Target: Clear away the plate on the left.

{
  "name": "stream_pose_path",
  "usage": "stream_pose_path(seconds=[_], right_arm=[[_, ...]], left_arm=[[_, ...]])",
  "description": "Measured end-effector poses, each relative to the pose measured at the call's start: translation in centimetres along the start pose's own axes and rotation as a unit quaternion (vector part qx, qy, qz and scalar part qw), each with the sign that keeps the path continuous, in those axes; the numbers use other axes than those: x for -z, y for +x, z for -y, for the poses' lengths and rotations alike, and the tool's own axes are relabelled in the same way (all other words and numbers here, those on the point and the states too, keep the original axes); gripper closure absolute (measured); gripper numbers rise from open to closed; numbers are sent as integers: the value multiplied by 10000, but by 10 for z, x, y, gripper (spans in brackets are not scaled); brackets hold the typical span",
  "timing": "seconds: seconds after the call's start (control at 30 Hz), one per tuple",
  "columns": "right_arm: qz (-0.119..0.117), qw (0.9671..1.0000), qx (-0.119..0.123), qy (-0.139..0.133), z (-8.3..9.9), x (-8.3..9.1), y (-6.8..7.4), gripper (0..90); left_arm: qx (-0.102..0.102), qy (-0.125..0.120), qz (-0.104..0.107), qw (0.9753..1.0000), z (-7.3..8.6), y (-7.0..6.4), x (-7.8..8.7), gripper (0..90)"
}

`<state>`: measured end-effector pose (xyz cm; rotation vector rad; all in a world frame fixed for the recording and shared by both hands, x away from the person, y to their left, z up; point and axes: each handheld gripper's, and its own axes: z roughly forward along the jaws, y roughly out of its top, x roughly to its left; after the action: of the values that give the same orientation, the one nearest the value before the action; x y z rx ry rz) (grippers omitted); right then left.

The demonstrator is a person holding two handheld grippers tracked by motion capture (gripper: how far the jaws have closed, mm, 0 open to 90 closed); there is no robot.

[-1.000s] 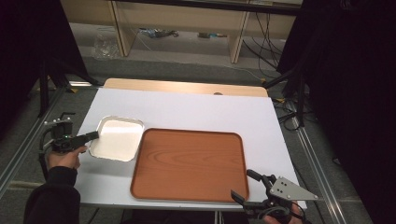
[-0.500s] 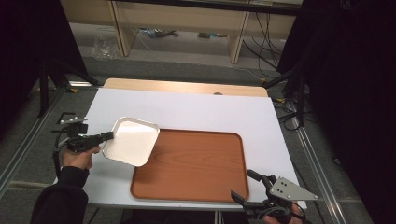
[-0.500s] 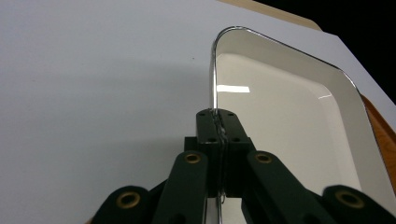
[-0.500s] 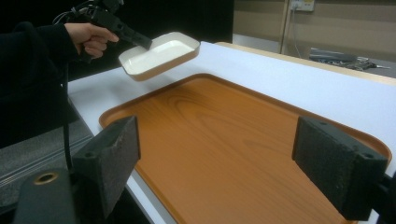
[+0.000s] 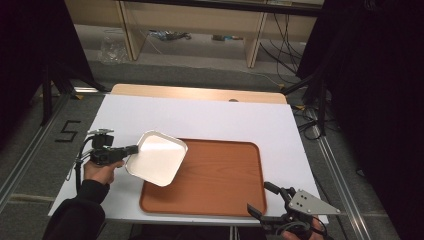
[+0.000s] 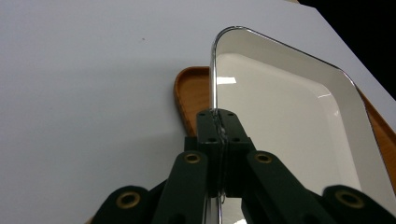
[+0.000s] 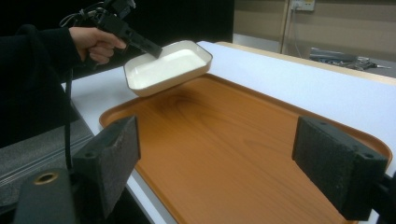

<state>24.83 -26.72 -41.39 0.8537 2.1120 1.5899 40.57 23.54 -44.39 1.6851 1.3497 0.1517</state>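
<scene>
Left tongs (image 5: 134, 149) pinch white dish (image 5: 157, 157) rim, above tray (image 5: 215, 180) corner.

A lab: black curtains (image 5: 380, 100), floor cables (image 5: 280, 40), taped table (image 5: 210, 115).

white dish (image 5: 157, 157), brown wooden tray (image 5: 215, 180), white table (image 5: 210, 117)

white-topped table (image 5: 210, 117) with a wooden back edge, and just a brown wooden tray (image 5: 215, 180) sitting flat on it.
</scene>
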Motion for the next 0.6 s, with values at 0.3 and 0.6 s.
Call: stream_pose_path(seconds=[0.3, 0.6], right_arm=[[-143, 9999, -10, 16, 0, -1, 0, 162], [-143, 9999, -15, 27, 0, -1, -1, 162]], left_arm=[[-215, 297, 158, 9992, 5, -19, -19, 884], [-327, 483, 263, 9980, 10, -32, -33, 884]])
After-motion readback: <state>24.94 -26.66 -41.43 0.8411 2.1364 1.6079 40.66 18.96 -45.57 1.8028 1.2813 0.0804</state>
